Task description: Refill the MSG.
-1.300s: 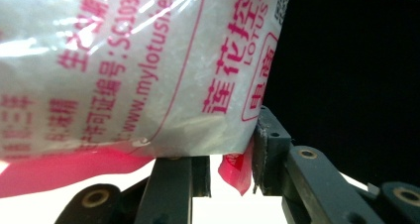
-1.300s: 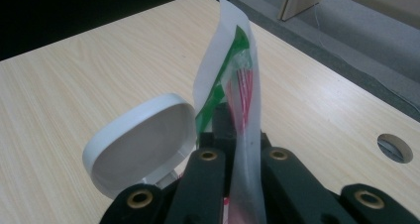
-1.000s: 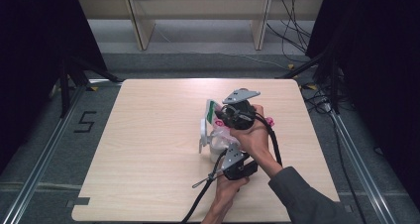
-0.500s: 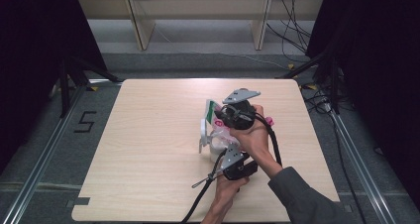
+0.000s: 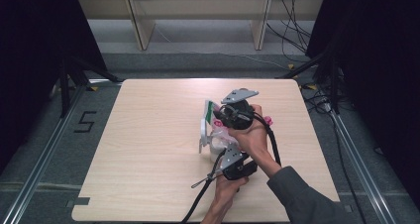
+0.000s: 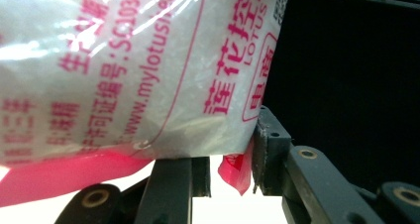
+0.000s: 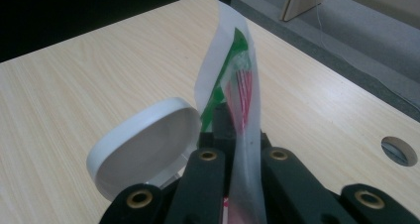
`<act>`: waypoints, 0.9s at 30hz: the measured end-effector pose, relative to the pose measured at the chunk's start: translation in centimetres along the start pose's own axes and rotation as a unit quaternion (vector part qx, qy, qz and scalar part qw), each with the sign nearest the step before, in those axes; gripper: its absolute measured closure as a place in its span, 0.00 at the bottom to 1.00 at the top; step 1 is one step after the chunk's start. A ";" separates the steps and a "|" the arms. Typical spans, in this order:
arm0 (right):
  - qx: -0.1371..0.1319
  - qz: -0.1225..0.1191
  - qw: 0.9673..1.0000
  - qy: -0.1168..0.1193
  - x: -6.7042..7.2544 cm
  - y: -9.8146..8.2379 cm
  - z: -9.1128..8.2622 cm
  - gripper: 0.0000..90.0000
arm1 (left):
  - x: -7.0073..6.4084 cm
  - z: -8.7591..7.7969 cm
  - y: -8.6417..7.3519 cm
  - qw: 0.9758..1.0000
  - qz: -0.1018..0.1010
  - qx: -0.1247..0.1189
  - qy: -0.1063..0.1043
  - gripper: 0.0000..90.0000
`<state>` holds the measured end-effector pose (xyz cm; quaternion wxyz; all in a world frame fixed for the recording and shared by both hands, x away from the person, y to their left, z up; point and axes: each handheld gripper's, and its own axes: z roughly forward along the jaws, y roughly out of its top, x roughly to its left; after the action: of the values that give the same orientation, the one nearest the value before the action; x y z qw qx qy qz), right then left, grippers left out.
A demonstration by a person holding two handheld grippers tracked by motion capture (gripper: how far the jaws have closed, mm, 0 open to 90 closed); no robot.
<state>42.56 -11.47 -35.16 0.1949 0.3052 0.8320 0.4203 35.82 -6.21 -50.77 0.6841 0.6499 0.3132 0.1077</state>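
Observation:
A clear plastic bag (image 6: pixel 124 70) with pink printed text hangs between my two grippers above the table's middle right. Its white top strip (image 7: pixel 233 70), printed green and red, stands upright, and my right gripper (image 7: pixel 233 130) is shut on it. In the high view that gripper (image 5: pixel 219 116) sits at the top of the bag (image 5: pixel 218 131), held by the sleeved hand. My left gripper (image 6: pixel 230 167) holds the bag's lower pink corner between its jaws; in the high view this gripper (image 5: pixel 224 152) comes at the bag from below.
A round white lid (image 7: pixel 143 144) stands tilted just left of the bag, seen as a white disc (image 5: pixel 204 131) in the high view. The wooden table (image 5: pixel 148 154) has a cable hole (image 7: pixel 398 150). A black cable (image 5: pixel 200 196) trails off the front edge.

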 end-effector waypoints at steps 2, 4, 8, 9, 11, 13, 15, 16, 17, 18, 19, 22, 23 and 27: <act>0.011 0.003 1.000 0.000 0.1 0.1 -0.1 1.00 | 0.1 0.1 0.0 1.000 -0.007 -0.003 -0.002 0.80; 0.019 -0.003 1.000 -0.003 0.2 0.0 0.1 1.00 | 0.0 0.0 0.0 1.000 -0.008 0.002 0.000 0.80; 0.008 0.001 1.000 -0.002 0.2 0.1 0.2 1.00 | 0.1 0.0 0.0 1.000 -0.010 -0.004 -0.003 0.80; 0.007 0.000 1.000 -0.003 0.2 0.1 0.3 1.00 | 0.1 0.0 0.0 1.000 -0.010 -0.003 -0.002 0.80; 0.018 -0.006 1.000 -0.002 0.1 0.1 0.3 1.00 | 0.1 -0.1 0.0 1.000 -0.009 0.001 -0.001 0.80; 0.010 -0.011 1.000 -0.004 0.1 -0.1 0.7 1.00 | 0.2 -0.1 0.0 1.000 -0.009 -0.001 -0.003 0.80; 0.020 -0.003 1.000 -0.003 0.2 0.0 0.5 1.00 | 0.1 -0.1 0.1 1.000 -0.010 -0.001 -0.001 0.80; 0.014 -0.002 1.000 -0.006 0.2 0.0 0.6 1.00 | 0.1 -0.1 0.1 1.000 -0.009 0.000 -0.001 0.80; 0.009 -0.004 1.000 -0.003 0.2 0.0 0.6 1.00 | 0.1 -0.2 0.1 1.000 -0.009 0.000 0.002 0.80; 0.016 0.002 1.000 0.002 0.2 0.0 0.5 1.00 | 0.1 -0.2 0.1 1.000 -0.009 0.000 0.002 0.80; 0.016 0.002 1.000 0.002 0.2 0.0 0.5 1.00 | 0.1 -0.2 0.1 1.000 -0.008 0.000 0.000 0.80; 0.008 0.003 1.000 -0.004 0.1 0.0 0.4 1.00 | 0.1 -0.2 0.1 1.000 -0.006 0.002 0.001 0.80; 0.010 0.002 1.000 0.002 0.0 0.0 0.3 1.00 | 0.1 -0.2 0.1 1.000 -0.006 0.002 0.001 0.80; 0.011 0.004 1.000 0.001 -0.1 0.1 0.2 1.00 | 0.0 -0.2 0.1 1.000 -0.008 0.003 0.005 0.80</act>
<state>42.75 -11.37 -35.23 0.1888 0.3102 0.8355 0.4123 35.78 -6.06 -50.65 0.6817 0.6485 0.3221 0.1046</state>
